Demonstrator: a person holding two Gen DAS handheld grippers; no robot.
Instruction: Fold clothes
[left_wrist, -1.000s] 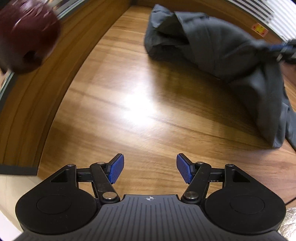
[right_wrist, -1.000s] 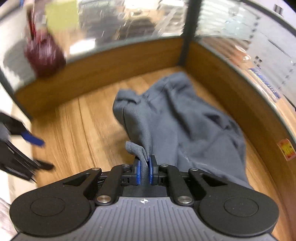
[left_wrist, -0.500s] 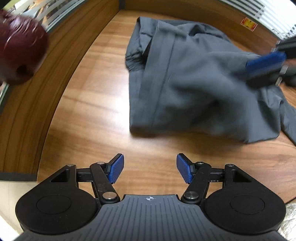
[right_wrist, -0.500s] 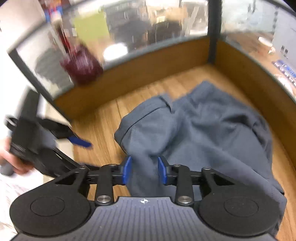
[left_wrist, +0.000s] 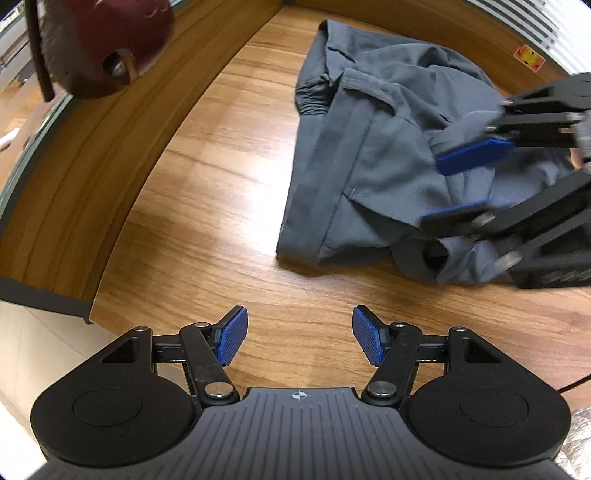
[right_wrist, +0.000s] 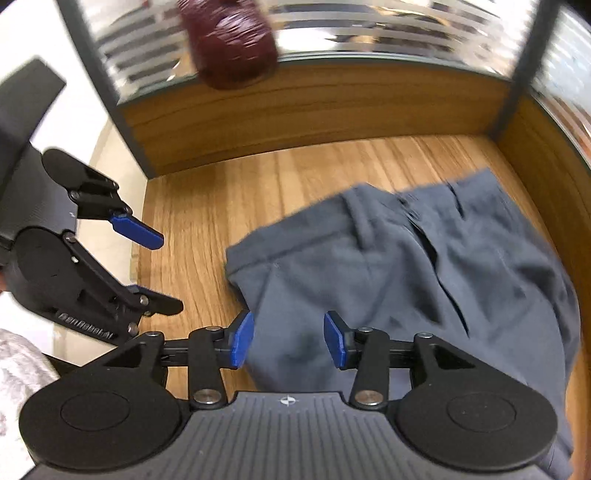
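The left gripper (left_wrist: 298, 339), black with ribbed blue pads, points steeply down at bare wood with its jaws standing apart and nothing between them. It hangs over the near-left part of the wooden desk top (left_wrist: 207, 206), well apart from the cloth.

The right gripper (right_wrist: 289, 339), of the same black-and-blue make, has its jaws opening; the grey fabric lies below the gap between the pads, and neither pad presses on it. In the left wrist view this gripper (left_wrist: 465, 181) comes in from the right edge, its two blue pads spread over the garment's near right part.

The grey woven pair of trousers (left_wrist: 373, 155) lies crumpled on the desk top, to the right of the left gripper and reaching back towards the far corner. Its gathered waistband sits at the far end, a long straight folded edge faces the bare wood, and a rolled leg opening lies at its near right corner.

A wooden partition wall (right_wrist: 314, 114) borders the desk top, with ribbed glass above it. A dark red rounded object (right_wrist: 231, 40), blurred, sits on top of that wall, well apart from the trousers.
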